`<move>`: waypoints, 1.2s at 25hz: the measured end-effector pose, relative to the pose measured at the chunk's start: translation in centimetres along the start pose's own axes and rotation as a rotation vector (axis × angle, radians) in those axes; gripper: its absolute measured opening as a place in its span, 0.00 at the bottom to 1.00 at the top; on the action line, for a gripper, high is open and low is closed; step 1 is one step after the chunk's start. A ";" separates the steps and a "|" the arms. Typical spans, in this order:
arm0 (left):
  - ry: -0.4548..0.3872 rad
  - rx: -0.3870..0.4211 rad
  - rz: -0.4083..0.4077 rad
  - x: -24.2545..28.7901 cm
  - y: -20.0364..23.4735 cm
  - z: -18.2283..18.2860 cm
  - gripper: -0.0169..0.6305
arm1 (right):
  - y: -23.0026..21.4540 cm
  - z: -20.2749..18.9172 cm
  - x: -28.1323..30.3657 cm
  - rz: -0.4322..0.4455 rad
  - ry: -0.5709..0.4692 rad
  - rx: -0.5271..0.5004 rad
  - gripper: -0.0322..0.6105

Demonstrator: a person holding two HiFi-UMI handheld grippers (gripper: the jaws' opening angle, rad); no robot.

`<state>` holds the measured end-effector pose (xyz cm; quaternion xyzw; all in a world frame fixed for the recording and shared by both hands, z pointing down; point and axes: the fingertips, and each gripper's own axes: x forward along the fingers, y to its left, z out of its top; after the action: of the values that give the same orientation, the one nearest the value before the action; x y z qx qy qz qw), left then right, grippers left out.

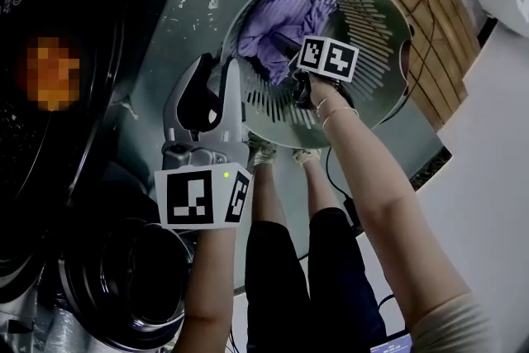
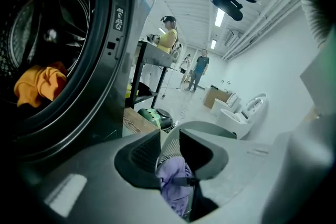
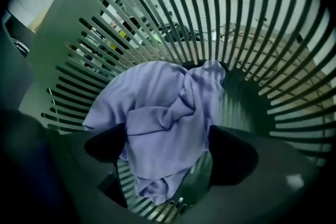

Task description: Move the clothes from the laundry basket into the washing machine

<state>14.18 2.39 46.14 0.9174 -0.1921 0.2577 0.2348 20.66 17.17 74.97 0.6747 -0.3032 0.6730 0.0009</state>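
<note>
The right gripper point(image 3: 167, 147) reaches into the basket point(image 3: 262, 44). Its jaws are wide apart on both sides of the purple shirt point(image 3: 157, 113), ready to pinch it. The left gripper point(image 2: 170, 157) hangs loose and empty by the washer point(image 2: 113, 60), which holds an orange cloth point(image 2: 39, 84).

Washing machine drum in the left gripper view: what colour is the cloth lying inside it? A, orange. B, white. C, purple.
A: an orange cloth lies inside the washing machine drum, while the purple garment is over in the laundry basket.
</note>
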 end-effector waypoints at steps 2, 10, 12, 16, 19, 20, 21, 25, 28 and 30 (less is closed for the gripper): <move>-0.002 -0.008 0.001 0.2 0.4 -0.1 0.21 | -0.5 -0.1 0.4 -0.029 0.003 0.035 0.72; -0.042 -0.025 0.041 -0.8 1.4 1.0 0.21 | 2.4 2.7 -2.6 0.026 -0.109 -0.031 0.17; -0.044 -0.034 0.047 -1.3 1.2 1.3 0.21 | 3.6 3.7 -4.4 0.086 -0.161 -0.038 0.17; -0.055 -0.041 0.048 -2.8 1.3 2.0 0.21 | 5.9 4.5 -8.0 0.184 -0.230 -0.065 0.17; -0.082 -0.048 0.065 -3.9 1.3 2.6 0.21 | 8.5 5.6 -11.1 0.262 -0.283 -0.111 0.17; -0.081 -0.050 0.070 -4.5 1.3 2.8 0.21 | 9.6 5.8 -12.4 0.287 -0.296 -0.125 0.17; -0.076 -0.052 0.075 -5.0 1.3 2.9 0.21 | 10.7 5.7 -13.8 0.311 -0.307 -0.140 0.17; -0.068 -0.074 0.098 -6.7 1.8 2.8 0.21 | 15.7 5.7 -18.4 0.416 -0.345 -0.229 0.17; -0.049 -0.086 0.110 -8.2 2.5 2.1 0.21 | 19.8 4.9 -21.7 0.496 -0.350 -0.307 0.17; -0.038 -0.094 0.121 -9.4 2.9 1.8 0.21 | 22.6 4.2 -24.1 0.548 -0.352 -0.349 0.17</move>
<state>6.07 1.20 40.43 0.8967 -0.2636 0.2448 0.2578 17.39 6.81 43.51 0.6636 -0.5784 0.4600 -0.1165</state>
